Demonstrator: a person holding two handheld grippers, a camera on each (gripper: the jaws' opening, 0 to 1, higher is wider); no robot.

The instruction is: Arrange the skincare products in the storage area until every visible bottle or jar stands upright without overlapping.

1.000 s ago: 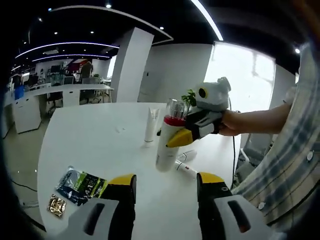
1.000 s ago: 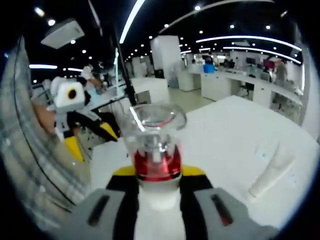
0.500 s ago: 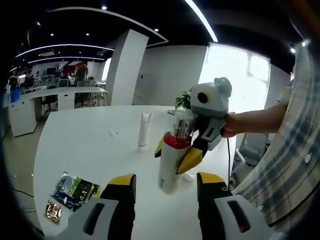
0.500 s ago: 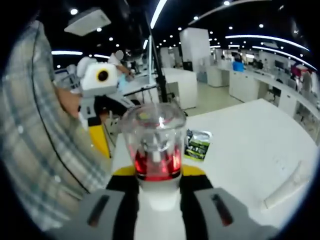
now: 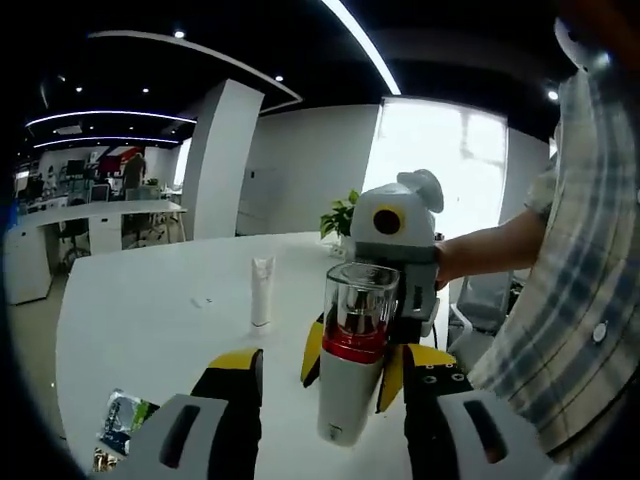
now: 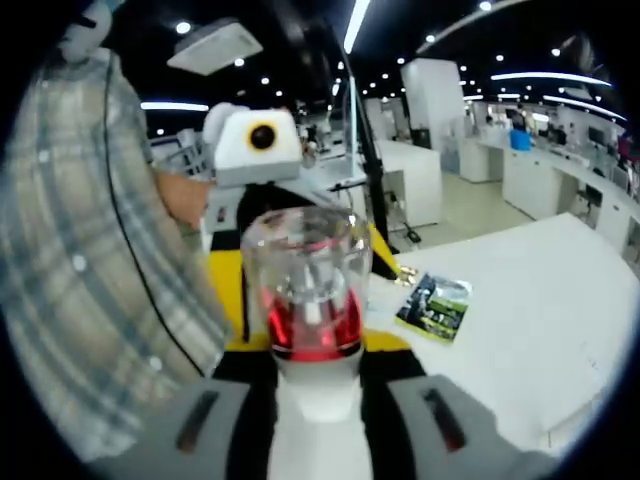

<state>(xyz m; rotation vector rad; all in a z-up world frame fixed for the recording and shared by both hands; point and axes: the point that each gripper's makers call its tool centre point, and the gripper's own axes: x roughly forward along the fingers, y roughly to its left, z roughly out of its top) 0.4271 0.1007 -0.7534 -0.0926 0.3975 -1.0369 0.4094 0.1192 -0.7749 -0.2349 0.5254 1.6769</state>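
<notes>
A white bottle [image 5: 345, 385] with a red collar and a clear cap stands upright over the white table [image 5: 150, 320], close in front of my left gripper [image 5: 333, 364]. My right gripper [image 5: 351, 362] is shut on it just below the collar, its yellow fingertips [image 5: 390, 375] on either side. The left jaws are open and wide apart, not touching the bottle. In the right gripper view the same bottle [image 6: 305, 290] rises between my right gripper [image 6: 315, 345] jaws, with the left gripper [image 6: 300, 275] just behind it. A white tube [image 5: 262, 292] stands upright farther back.
Dark sachets [image 5: 125, 420] lie at the table's near left; one sachet [image 6: 435, 303] also lies right of the bottle. A potted plant [image 5: 340, 215] stands at the table's far edge. A person's plaid shirt [image 6: 90, 280] and forearm [image 5: 490, 250] are close by.
The right gripper has carried the bottle nearer to the left gripper and brought it from tilted to upright. Both cameras have shifted; the tube and sachets have stayed in place.
</notes>
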